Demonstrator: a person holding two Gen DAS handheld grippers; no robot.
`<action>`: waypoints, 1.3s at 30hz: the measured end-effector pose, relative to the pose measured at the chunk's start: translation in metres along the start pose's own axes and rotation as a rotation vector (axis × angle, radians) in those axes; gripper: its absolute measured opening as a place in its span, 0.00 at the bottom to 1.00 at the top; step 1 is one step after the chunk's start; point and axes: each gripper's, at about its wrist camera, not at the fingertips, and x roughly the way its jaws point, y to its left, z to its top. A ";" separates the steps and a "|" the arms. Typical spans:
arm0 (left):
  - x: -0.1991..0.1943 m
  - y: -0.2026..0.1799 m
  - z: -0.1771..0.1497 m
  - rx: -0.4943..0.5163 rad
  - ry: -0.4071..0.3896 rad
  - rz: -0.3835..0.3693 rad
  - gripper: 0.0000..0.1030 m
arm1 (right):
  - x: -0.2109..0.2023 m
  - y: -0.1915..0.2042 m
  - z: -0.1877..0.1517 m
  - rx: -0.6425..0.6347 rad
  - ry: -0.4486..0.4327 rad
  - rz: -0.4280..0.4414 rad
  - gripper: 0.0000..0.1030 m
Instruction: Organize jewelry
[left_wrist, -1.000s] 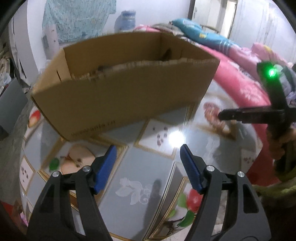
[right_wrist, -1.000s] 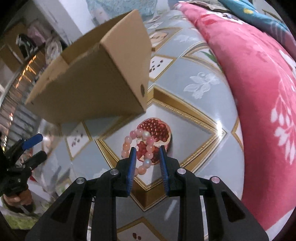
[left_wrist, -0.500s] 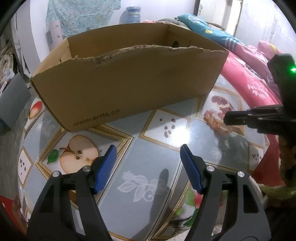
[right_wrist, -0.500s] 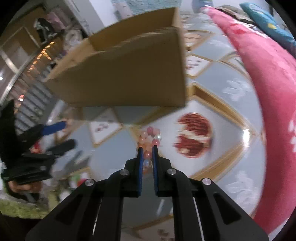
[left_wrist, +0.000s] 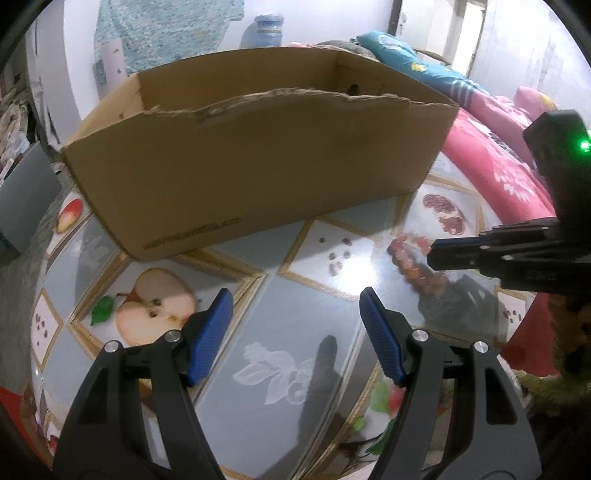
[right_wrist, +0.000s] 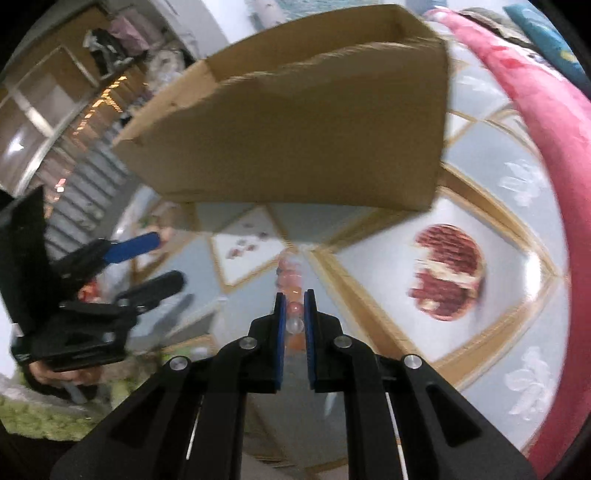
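A pink bead bracelet (right_wrist: 291, 277) sticks out forward from between the blue pads of my right gripper (right_wrist: 294, 300), which is shut on it. Whether the beads are off the table I cannot tell. From the left wrist view the bracelet (left_wrist: 417, 271) trails below my right gripper (left_wrist: 437, 254) at the right. An open-topped cardboard box (left_wrist: 258, 166) with a torn front rim stands just behind; its front wall (right_wrist: 295, 129) is close ahead of the right gripper. My left gripper (left_wrist: 295, 325) is open over the table with nothing between its fingers, and shows as the left gripper (right_wrist: 170, 258) at the left.
The round table (left_wrist: 295, 373) has a glossy cloth with fruit prints, a halved apple (left_wrist: 155, 306) and a pomegranate (right_wrist: 447, 273). A bed with a pink blanket (right_wrist: 535, 110) lies along the table's right side. Shelves and clutter (right_wrist: 92, 92) stand at the far left.
My right gripper shut on the bracelet over the pomegranate print and moved it left, toward the box's front. The left gripper stayed open and about where it was.
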 end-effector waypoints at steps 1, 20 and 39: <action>0.001 -0.003 0.001 0.005 -0.002 -0.008 0.65 | -0.002 -0.003 0.000 0.007 -0.007 -0.007 0.10; 0.047 -0.062 0.037 0.090 0.078 -0.153 0.40 | 0.009 -0.017 -0.003 0.070 -0.007 -0.008 0.10; 0.065 -0.087 0.041 0.141 0.152 -0.131 0.14 | 0.008 -0.020 -0.004 0.080 -0.012 0.008 0.10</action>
